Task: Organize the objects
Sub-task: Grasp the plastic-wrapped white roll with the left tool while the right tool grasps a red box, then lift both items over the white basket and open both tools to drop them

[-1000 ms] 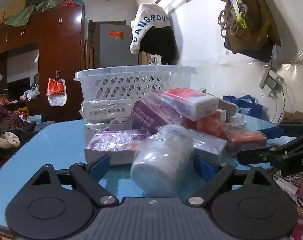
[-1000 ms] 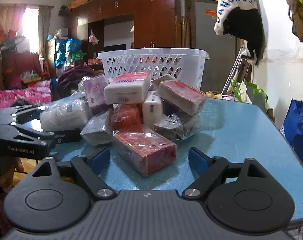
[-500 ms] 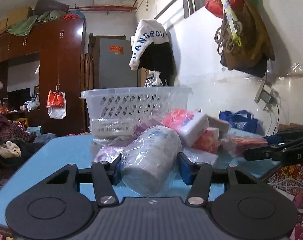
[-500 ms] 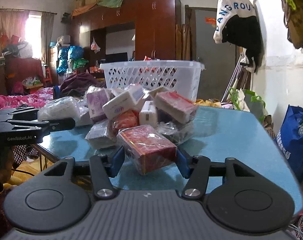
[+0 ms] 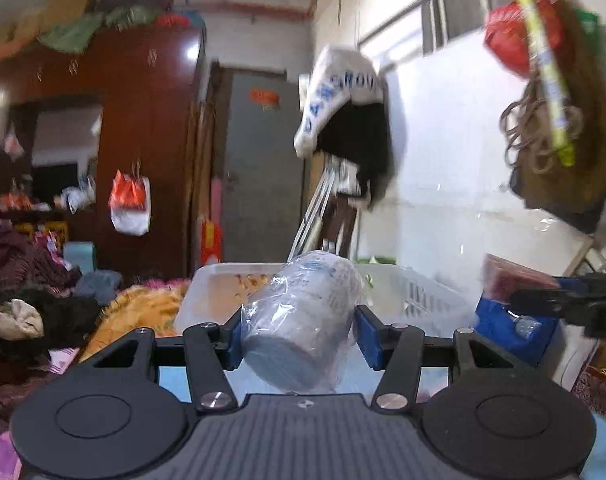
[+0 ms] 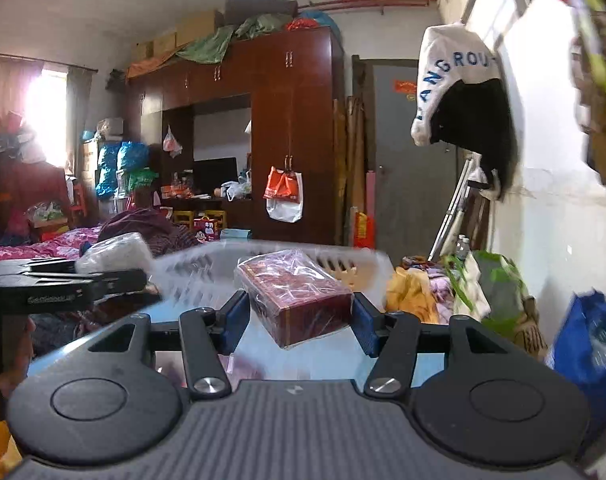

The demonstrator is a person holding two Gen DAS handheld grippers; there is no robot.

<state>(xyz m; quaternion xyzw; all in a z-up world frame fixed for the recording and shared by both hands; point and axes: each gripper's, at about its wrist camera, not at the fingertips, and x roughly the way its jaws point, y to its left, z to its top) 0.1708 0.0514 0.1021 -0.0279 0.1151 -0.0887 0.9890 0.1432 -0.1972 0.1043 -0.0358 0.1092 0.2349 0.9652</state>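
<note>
My left gripper (image 5: 299, 334) is shut on a plastic-wrapped white roll (image 5: 303, 320) and holds it raised in front of the white slotted basket (image 5: 415, 292). My right gripper (image 6: 299, 326) is shut on a dark red wrapped box (image 6: 299, 294) and holds it raised just before the basket (image 6: 343, 260). The right gripper with the red box shows at the right edge of the left wrist view (image 5: 567, 300). The left gripper with the roll shows at the left of the right wrist view (image 6: 63, 284). The pile of packages is below both views.
The blue table (image 6: 335, 364) shows only as a strip under the held things. A white wall (image 5: 443, 160) with a hanging jacket (image 5: 343, 120) and bags is on the right. A wardrobe (image 6: 263, 140), a bed and clutter lie beyond.
Both grippers have risen from the table with their loads and moved toward the basket. The pile has dropped out of view. A second ago both jaws were open.
</note>
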